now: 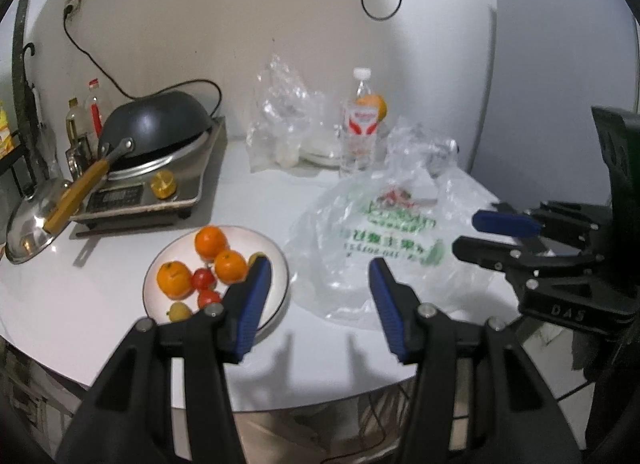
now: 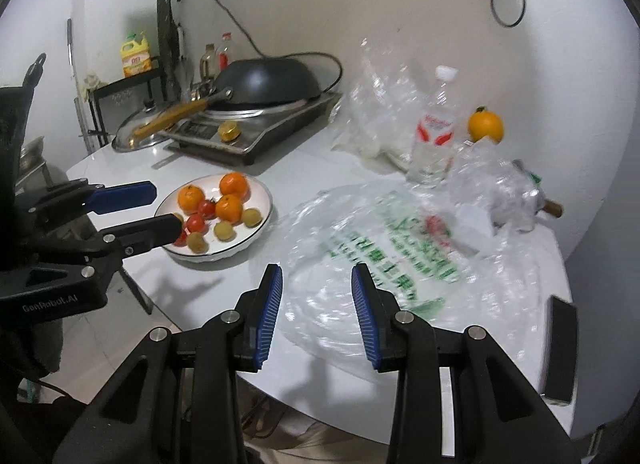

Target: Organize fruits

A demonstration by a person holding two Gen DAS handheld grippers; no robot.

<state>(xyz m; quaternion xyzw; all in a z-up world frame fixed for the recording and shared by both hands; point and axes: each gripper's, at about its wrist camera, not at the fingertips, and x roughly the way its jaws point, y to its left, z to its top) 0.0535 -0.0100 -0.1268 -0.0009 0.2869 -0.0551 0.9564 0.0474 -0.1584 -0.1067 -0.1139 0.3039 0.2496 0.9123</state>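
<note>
A: Where does the fruit stand?

B: Most of it sits on the round white ceramic plate [image 2: 262, 220]: three oranges, small red tomatoes [image 2: 196, 223] and a few yellow-brown round fruits [image 2: 252, 217]. One lone orange [image 2: 485, 126] lies far ahead and to the right of the right hand-held gripper [image 2: 317, 306], behind the clear plastic water bottle [image 2: 434, 132].

A: And the grippers?

B: Both spread, holding nothing. The left hand-held gripper [image 1: 320, 298] hangs with its left finger over the plate's near rim. The right one hovers above the crumpled clear plastic bag with green print [image 2: 400, 264].

A: So which step?

B: I'd judge the last fruit remains. The next move calls for the right gripper to reach over the bag, past the bottle, and close on that orange.

A: Room?

B: Tight by the bottle and the crinkled plastic around it; bare white surface [image 1: 100, 284] lies left of the plate. The surface's edge runs just below both grippers, and the plate sits near it.
</note>
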